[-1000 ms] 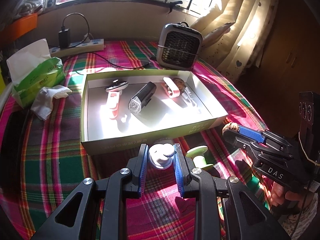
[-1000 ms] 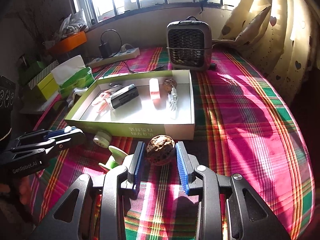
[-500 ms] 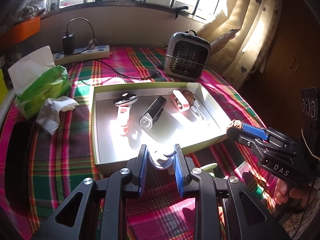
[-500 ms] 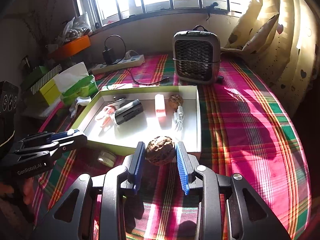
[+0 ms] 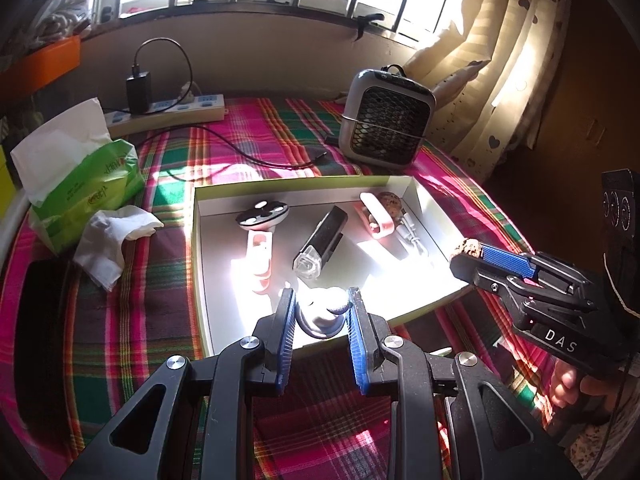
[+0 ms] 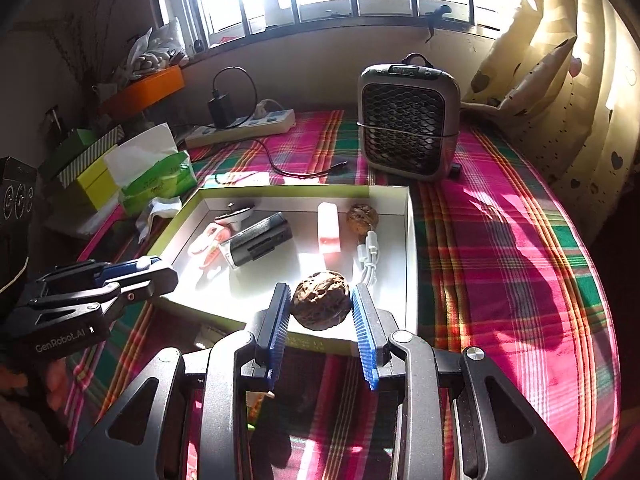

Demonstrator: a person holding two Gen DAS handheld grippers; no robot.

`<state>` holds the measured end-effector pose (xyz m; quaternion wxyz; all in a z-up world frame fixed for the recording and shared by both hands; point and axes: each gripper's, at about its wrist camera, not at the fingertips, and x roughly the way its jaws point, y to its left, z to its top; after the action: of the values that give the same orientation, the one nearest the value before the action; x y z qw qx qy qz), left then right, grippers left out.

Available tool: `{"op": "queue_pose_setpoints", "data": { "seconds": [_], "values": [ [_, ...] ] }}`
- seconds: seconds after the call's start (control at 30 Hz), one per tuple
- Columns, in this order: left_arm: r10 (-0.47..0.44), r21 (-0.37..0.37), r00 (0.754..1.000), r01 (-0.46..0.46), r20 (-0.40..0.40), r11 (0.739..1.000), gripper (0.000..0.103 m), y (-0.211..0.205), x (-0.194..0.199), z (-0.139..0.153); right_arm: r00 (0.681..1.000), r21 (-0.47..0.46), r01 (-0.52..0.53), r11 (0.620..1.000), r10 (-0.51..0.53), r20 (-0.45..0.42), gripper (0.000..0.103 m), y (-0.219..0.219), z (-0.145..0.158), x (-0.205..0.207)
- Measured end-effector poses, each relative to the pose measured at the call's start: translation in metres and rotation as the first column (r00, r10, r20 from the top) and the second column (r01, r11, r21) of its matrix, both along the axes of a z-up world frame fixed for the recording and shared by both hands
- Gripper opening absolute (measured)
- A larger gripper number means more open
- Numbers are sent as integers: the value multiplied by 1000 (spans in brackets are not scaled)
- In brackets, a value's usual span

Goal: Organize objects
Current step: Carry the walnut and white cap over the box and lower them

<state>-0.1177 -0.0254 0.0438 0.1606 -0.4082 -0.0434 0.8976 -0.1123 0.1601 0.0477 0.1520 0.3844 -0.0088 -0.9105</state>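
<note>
My right gripper (image 6: 322, 310) pinches a walnut (image 6: 320, 306) over the near edge of the open box (image 6: 412, 240). My left gripper (image 5: 322, 314) is pressed on a small white round thing (image 5: 324, 312); glare washes it out, so I cannot name it. Inside the box lie a second walnut (image 6: 362, 219), a black device (image 5: 320, 242), a pink case (image 6: 329, 230) and a white cable (image 6: 368, 256). Behind stand a heater (image 6: 406, 120), a power strip (image 5: 168, 114) and a tissue pack (image 5: 84, 184).
</note>
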Motion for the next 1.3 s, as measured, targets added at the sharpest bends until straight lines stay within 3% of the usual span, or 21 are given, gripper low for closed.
{"op": "queue_pose_setpoints", "data": {
  "seconds": [0.63, 1.3],
  "values": [
    [38, -48, 999, -37, 30, 998, 22, -3, -26, -16, 999, 39, -3, 999, 2, 42, 32, -4, -16, -40],
    [45, -77, 997, -40, 61, 996, 22, -2, -43, -30, 997, 55, -12, 998, 7, 78, 32, -4, -30, -57]
  ]
}}
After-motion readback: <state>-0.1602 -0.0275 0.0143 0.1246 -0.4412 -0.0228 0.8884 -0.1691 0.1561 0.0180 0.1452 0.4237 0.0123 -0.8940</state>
